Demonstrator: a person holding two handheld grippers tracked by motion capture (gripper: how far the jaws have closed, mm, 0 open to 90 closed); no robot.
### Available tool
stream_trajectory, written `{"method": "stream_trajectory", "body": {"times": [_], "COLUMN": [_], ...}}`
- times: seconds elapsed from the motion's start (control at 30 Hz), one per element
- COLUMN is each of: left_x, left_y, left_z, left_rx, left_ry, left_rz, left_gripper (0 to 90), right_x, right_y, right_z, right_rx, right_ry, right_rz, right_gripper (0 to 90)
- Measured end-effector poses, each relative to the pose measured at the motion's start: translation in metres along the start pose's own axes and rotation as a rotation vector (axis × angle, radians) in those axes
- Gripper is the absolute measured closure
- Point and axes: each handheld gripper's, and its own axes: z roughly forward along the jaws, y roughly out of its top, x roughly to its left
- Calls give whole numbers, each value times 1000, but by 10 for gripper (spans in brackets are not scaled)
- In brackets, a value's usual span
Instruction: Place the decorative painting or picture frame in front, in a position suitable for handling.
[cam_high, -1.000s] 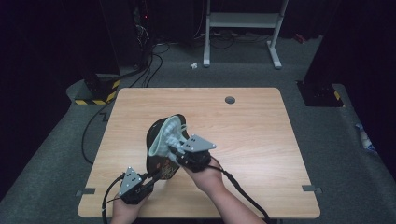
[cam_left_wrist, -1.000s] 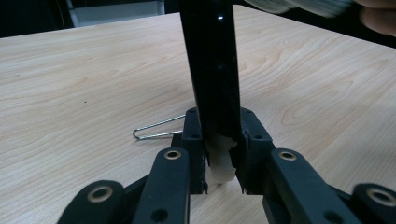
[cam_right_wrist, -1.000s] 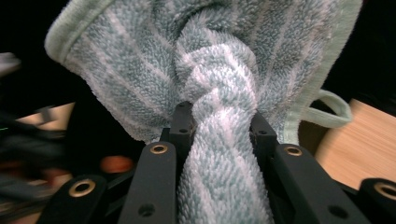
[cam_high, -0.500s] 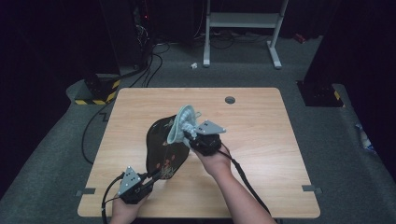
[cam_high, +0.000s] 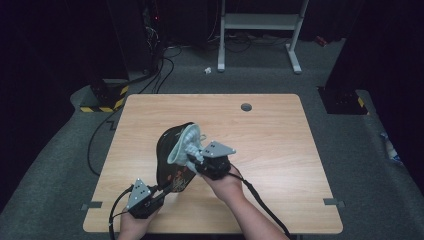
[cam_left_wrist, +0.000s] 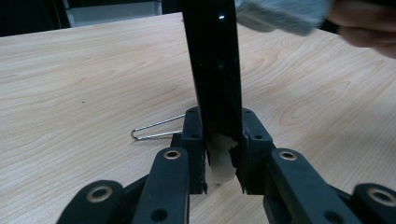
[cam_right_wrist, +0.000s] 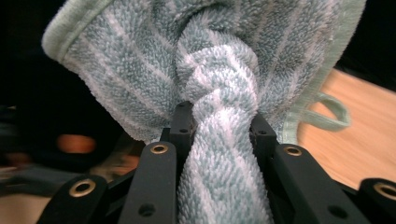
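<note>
Right gripper (cam_high: 192, 159) has its two black jaws squeezed tight on a bunched-up towel (cam_high: 184, 144) — a soft one with pale green and white stripes. In the right gripper view the towel (cam_right_wrist: 219, 93) is twisted into a thick roll between the jaws, and a small loop (cam_right_wrist: 332, 114) hangs from its edge. The towel rests against the face of a black plate (cam_high: 172, 157), about in the middle of the wooden table (cam_high: 270, 135), a bit toward the left edge.

Left gripper (cam_high: 161, 190) pinches the near rim of the black plate and holds it up on its edge, tilted. In the left gripper view the plate (cam_left_wrist: 215, 70) stands like a dark shiny wall between the jaws, and its rim looks chipped, with a pale spot (cam_left_wrist: 222, 156) showing where the jaws press. The plate has some orange and white marks near its lower part in the high view, but they are too small to make out.

Both hands come in from the near edge of the table — the left hand (cam_high: 135, 222) close to the near left corner, the right hand (cam_high: 225, 182) nearer the middle. A thin wire clip (cam_left_wrist: 156, 129) lies flat on the table just beside the left gripper. A dark round hole (cam_high: 246, 106) sits near the far edge of the table.
</note>
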Motion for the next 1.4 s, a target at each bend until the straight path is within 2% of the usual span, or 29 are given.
{"method": "stream_trajectory", "body": {"times": [0.1, 0.17, 0.23, 0.3, 0.4, 0.5, 0.63, 0.7, 0.8, 0.97, 1.03, 1.17, 1.27, 1.4], "left_x": [0, 0, 1, 0, 1, 1, 0, 0, 1, 0, 0, 0, 0, -1], "left_y": [0, 0, 0, 0, 0, 0, 1, 1, 0, 0, 0, 0, 0, 0], "left_z": [0, 0, 0, 0, 0, 0, 1, 1, 1, 1, 1, 1, 1, 1], "left_rx": [0, 0, 1, 2, 2, -1, -7, -4, -5, -5, -3, -4, -3, -4], "left_ry": [-3, -4, -3, -4, -6, -8, -3, -4, -5, -4, -4, -3, 0, 2], "left_rz": [-1, -1, 4, 2, 1, -4, -8, -2, -2, -3, 2, -1, 2, -4], "left_gripper": [763, 764, 764, 765, 764, 763, 761, 761, 762, 761, 761, 761, 762, 762], "right_x": [23, 33, 36, 34, 21, -4, -41, -55, -68, -73, -69, -53, -21, 17], "right_y": [8, 15, 24, 33, 44, 47, 40, 35, 28, 18, 12, 3, -1, -3], "right_z": [-6, -9, -13, -16, -16, -12, -3, -1, 1, 5, 7, 5, 0, -2], "right_rx": [-34, -55, -80, -101, -114, -104, -45, -25, -2, 25, 32, 26, 8, -13], "right_ry": [49, 69, 77, 62, 15, -38, -81, -106, -126, -124, -116, -87, -40, 34], "right_rz": [-45, -70, -77, -82, -77, -47, 2, 32, 54, 67, 72, 53, -29, -84], "right_gripper": [703, 702, 703, 702, 703, 702, 702, 702, 701, 701, 701, 701, 700, 700]}}
